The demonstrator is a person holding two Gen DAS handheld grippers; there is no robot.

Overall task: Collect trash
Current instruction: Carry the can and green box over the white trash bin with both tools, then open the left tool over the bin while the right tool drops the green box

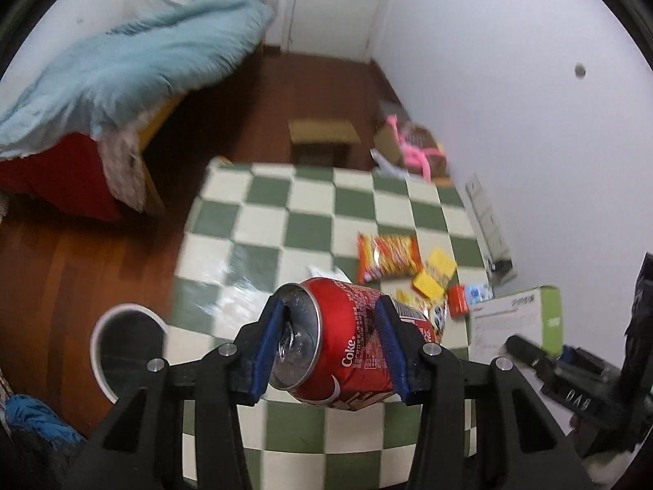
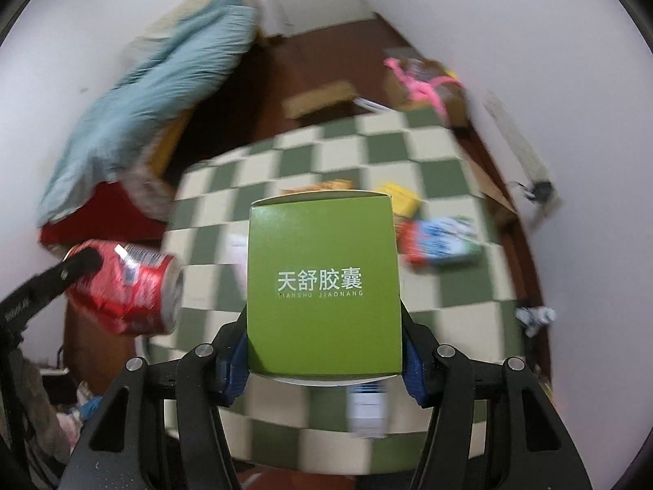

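My left gripper [image 1: 330, 347] is shut on a red Coke can [image 1: 347, 351], held on its side above the checkered table [image 1: 261, 212]. The can also shows in the right wrist view [image 2: 130, 290], at the left. My right gripper [image 2: 324, 363] is shut on a green medicine box [image 2: 324, 290], held upright above the table. The box also shows in the left wrist view [image 1: 514, 322]. An orange snack bag [image 1: 387, 257], yellow packets [image 1: 434, 273] and a red and blue wrapper [image 2: 440, 241] lie on the table. A white-rimmed bin [image 1: 126, 351] stands on the floor, left of the can.
A bed with a light blue quilt [image 1: 134, 65] stands at the left. A small wooden stool [image 1: 322, 139] and a cardboard box with pink items [image 1: 412, 143] are beyond the table. A white wall [image 1: 510, 81] with a power strip [image 1: 487, 220] borders the right.
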